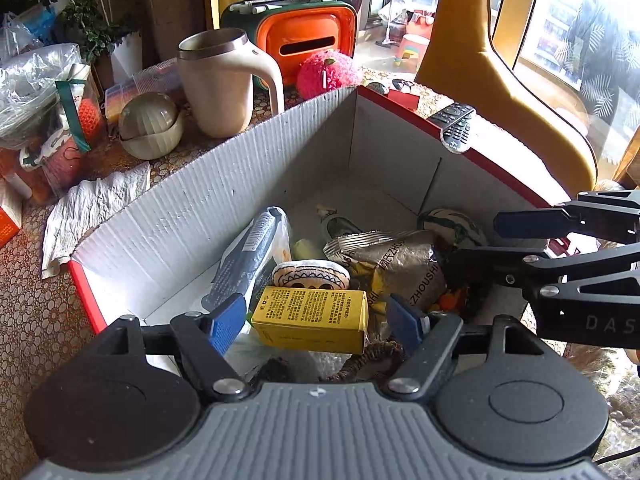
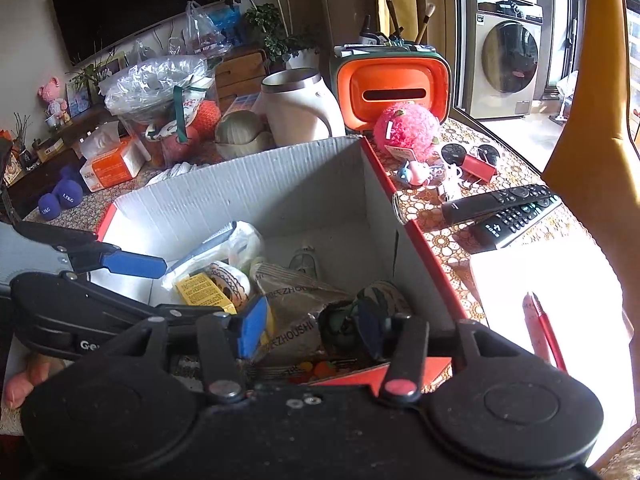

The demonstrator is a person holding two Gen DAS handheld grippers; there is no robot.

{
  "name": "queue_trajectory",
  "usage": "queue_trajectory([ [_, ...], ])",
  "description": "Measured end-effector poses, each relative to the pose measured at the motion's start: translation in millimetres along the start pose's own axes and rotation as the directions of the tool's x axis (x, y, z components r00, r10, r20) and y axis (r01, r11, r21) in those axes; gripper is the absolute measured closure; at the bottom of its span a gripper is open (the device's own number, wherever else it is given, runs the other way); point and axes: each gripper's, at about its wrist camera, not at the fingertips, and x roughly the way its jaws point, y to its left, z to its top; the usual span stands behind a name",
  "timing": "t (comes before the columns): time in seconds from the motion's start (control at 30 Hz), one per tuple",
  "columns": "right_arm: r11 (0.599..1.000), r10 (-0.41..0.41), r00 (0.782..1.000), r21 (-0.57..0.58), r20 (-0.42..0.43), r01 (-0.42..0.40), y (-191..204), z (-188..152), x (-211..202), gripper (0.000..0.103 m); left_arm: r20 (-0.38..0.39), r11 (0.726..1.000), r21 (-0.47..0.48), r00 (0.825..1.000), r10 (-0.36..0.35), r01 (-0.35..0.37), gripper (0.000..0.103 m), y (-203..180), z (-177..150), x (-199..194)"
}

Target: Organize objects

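Yellow rectangular cardboard carton point(image 1: 311, 317) is seen lying flat inside the white corrugated box with red rim point(image 1: 224, 204), among a grey foil snack bag point(image 1: 400, 264) and a patterned round pouch point(image 1: 310, 274). It sits between the spread blue pads of the left gripper point(image 1: 316, 322), untouched as far as can be told. Right gripper point(image 2: 310, 326) is held open over the striped dark object point(image 2: 368, 300), nothing gripped. Risk judged: both tools crowd one box, so collision or a snagged bag is likely.
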Motion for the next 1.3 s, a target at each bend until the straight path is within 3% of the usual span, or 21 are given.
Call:
queue_trajectory([
  [0.57,0.998,0.058,0.991,-0.034,0.121,-0.054,37.0,-9.1,-63.1,0.049,0.206,1.0,-0.003,0.978,0.017,-0.017,0.019,13.4,-33.5,-107.9],
  [0.7,0.997,0.07,0.984,-0.053,0.166,-0.062,48.4,-14.4,-79.3,0.034,0.248,1.0,-0.026,0.969,0.016,-0.01,0.015,17.2,-44.8,-128.8],
  [0.9,0.994,0.093,0.973,-0.078,0.211,-0.078,63.7,-23.8,-102.6,0.025,0.286,0.999,-0.053,0.958,0.012,0.003,0.011,19.8,-64.1,-150.8],
  [1.0,0.993,0.099,0.969,-0.091,0.228,-0.08,69.7,-29.3,-111.5,0.02,0.302,0.998,-0.067,0.953,0.011,0.009,0.002,21.0,-74.2,-159.5],
  [1.3,0.99,0.119,0.959,-0.103,0.256,-0.096,83.5,-49.1,-130.1,0.007,0.354,0.991,-0.131,0.935,0.022,0.026,0.0,28.0,-95.1,-181.9],
])
